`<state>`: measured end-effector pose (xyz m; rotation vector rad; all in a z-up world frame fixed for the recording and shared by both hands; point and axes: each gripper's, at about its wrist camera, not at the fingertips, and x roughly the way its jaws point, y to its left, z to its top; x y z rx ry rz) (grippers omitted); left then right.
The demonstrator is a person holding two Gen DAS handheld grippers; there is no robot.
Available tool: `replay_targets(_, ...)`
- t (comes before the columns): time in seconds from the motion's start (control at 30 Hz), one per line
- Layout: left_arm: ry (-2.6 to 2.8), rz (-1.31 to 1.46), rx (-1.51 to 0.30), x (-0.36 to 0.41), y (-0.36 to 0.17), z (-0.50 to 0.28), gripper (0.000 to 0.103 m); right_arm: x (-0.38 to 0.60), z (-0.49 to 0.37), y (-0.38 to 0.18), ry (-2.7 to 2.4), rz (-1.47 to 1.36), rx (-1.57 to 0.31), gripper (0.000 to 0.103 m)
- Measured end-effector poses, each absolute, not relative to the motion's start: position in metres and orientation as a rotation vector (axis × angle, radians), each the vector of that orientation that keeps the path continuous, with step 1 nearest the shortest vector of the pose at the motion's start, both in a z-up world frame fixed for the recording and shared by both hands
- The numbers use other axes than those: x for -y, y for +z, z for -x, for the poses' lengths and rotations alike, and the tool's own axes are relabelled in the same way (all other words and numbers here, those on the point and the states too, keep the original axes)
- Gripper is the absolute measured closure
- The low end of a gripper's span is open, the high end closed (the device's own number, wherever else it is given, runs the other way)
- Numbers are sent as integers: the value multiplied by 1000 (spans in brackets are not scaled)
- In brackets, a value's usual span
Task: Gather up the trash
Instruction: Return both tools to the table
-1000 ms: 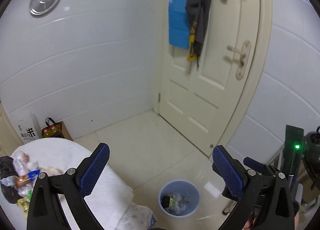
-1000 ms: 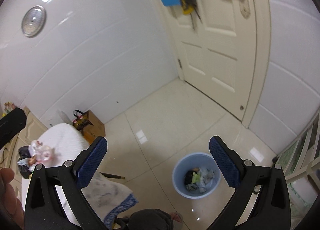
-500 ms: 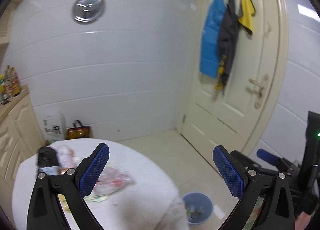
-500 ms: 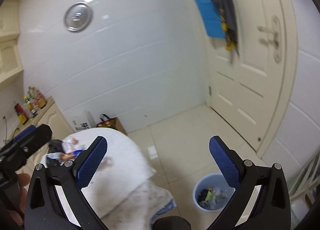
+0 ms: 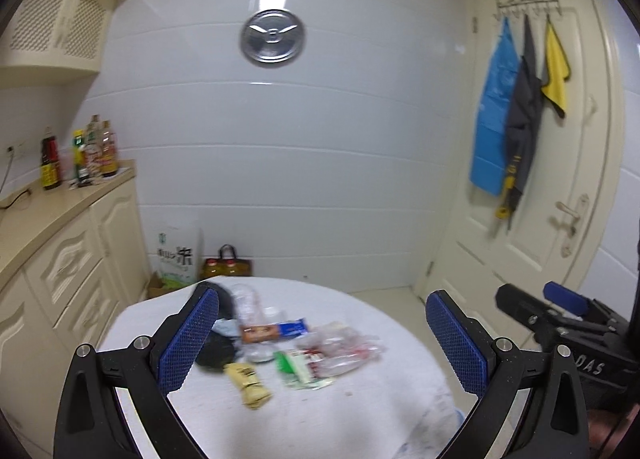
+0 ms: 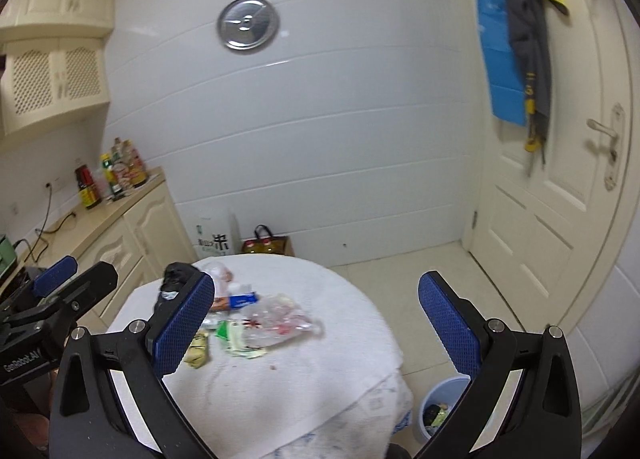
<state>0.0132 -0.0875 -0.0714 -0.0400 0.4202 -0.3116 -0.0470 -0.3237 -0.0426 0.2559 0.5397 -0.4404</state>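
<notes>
A round table (image 5: 340, 419) under a white cloth carries a trash pile. In it lie a yellow wrapper (image 5: 248, 383), a green and white packet (image 5: 300, 371), a clear plastic bag (image 5: 344, 347), a brown and blue wrapper (image 5: 272, 331), a crushed clear bottle (image 5: 250, 299) and something black (image 5: 216, 351). My left gripper (image 5: 322, 297) hangs open above the near side of the pile and holds nothing. My right gripper (image 6: 316, 279) is also open and empty, above the table (image 6: 280, 399) and to the right of the clear plastic bag (image 6: 280, 315). On the floor at the table's right stands a blue bin (image 6: 440, 407) with trash in it.
A cream cabinet counter (image 5: 48, 215) with sauce bottles (image 5: 80, 155) runs along the left. A rice sack (image 5: 176, 259) and a brown bag (image 5: 228, 265) stand on the floor behind the table. A door (image 5: 560, 239) with hanging cloths is at the right.
Both views have swung up and left, away from the floor and the blue bin, onto the table. The trash pile now lies between the fingers. Both grippers stayed open.
</notes>
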Motion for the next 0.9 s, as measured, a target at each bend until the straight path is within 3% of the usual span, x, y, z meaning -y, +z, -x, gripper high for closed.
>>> replay_targets(0.57,-160,72,-500,61,-96,-11,1,285,1,-73,-332,-201,-630,0)
replay_targets(0.9,-140,46,-651,63,-148,-79,1,301,-23,-114,-319,-212,-722,0)
